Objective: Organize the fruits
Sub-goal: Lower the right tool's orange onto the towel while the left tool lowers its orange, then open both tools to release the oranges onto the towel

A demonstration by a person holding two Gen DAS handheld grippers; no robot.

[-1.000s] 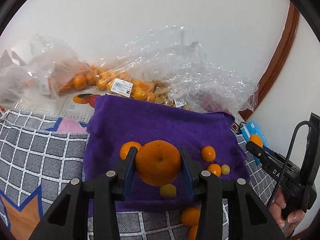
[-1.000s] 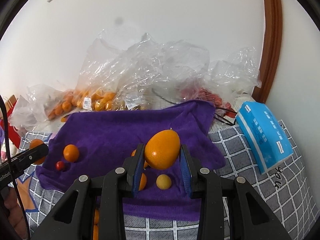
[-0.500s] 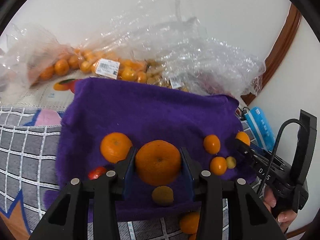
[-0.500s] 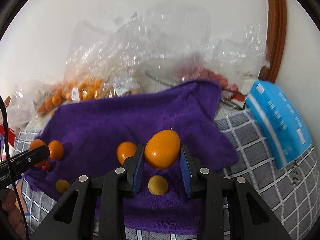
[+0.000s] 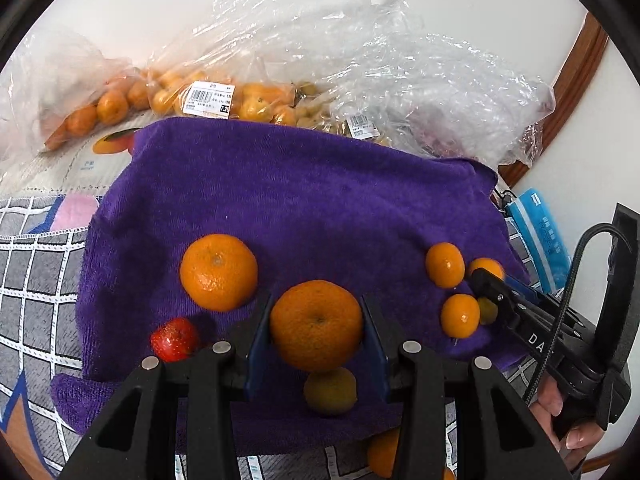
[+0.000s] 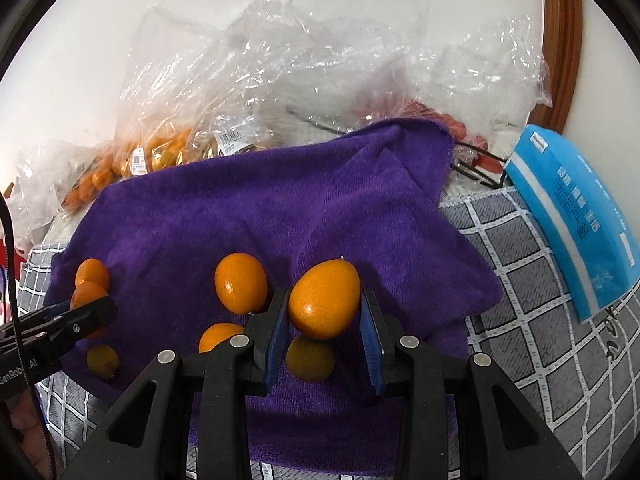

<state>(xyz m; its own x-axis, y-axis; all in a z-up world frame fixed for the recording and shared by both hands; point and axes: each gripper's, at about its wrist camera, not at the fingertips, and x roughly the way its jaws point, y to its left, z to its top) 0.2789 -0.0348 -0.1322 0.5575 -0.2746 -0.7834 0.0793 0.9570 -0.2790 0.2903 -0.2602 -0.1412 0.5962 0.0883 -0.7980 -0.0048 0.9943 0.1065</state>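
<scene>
A round orange [image 5: 316,326] is clamped above the purple towel [image 5: 300,200]; an oval kumquat [image 6: 324,299] likewise; a second orange [image 5: 218,272] lies far-left of the first; a red fruit [image 5: 175,339] near-left; small kumquats [image 5: 445,265] right.

An orange fruit [image 5: 384,454] at the bottom edge is half hidden by the left claw [image 5: 316,344], its kind unclear

light: bright, even; shadows: soft; glare: on plastic bags [image 5: 360,60]; focus: sharp; edges: fisheye bend, dark corners
</scene>
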